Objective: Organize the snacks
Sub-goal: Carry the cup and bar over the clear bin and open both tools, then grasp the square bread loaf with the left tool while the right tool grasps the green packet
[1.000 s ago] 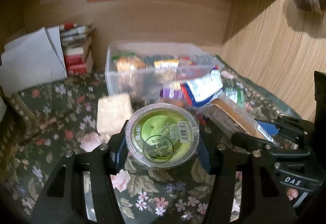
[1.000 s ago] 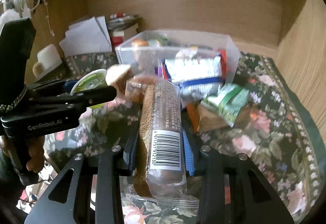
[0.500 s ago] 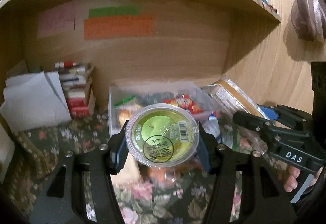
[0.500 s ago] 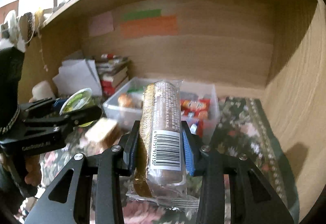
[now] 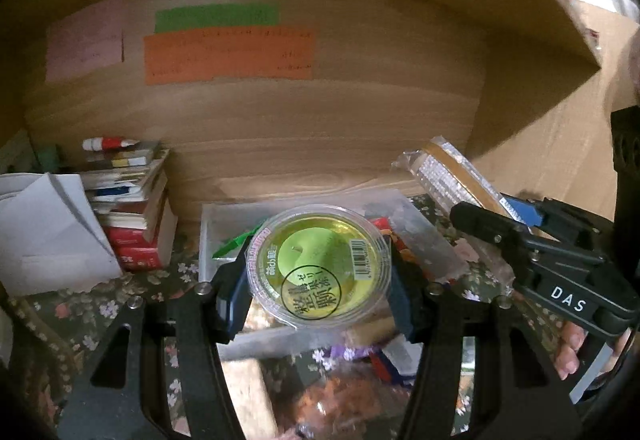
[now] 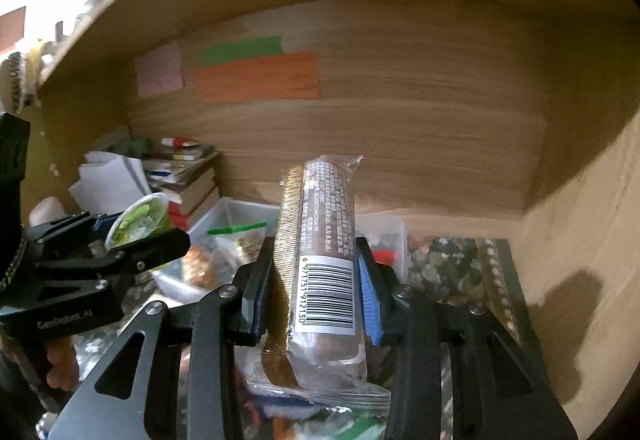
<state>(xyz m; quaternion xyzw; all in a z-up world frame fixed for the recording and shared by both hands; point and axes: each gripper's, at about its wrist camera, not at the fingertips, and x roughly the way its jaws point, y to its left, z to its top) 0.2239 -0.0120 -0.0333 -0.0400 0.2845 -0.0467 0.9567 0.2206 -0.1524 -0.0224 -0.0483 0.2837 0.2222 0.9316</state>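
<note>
My left gripper [image 5: 318,290] is shut on a round clear jelly cup [image 5: 320,266] with a green lid, held above the clear plastic bin [image 5: 224,215] of snacks. My right gripper [image 6: 316,294] is shut on a long clear-wrapped brown snack bar [image 6: 324,240] with a barcode, pointing up and away from me. In the left wrist view the right gripper [image 5: 520,224] and its snack bar [image 5: 452,179] hang at the right, over the bin's right end. In the right wrist view the left gripper [image 6: 132,236] with the jelly cup [image 6: 138,217] sits at the left, beside the bin [image 6: 236,211].
The bin stands on a floral cloth [image 5: 80,304] inside a wooden alcove with coloured paper notes [image 5: 228,53] on its back wall. A stack of books [image 5: 132,207] and white paper [image 5: 44,228] lie at the left. Loose snack packs [image 5: 340,392] lie in front of the bin. A wooden side wall [image 6: 580,240] closes the right.
Both grippers have risen and moved toward the bin with their snacks still held. The back wall and notes now fill more of both views, and the loose snacks have dropped low.
</note>
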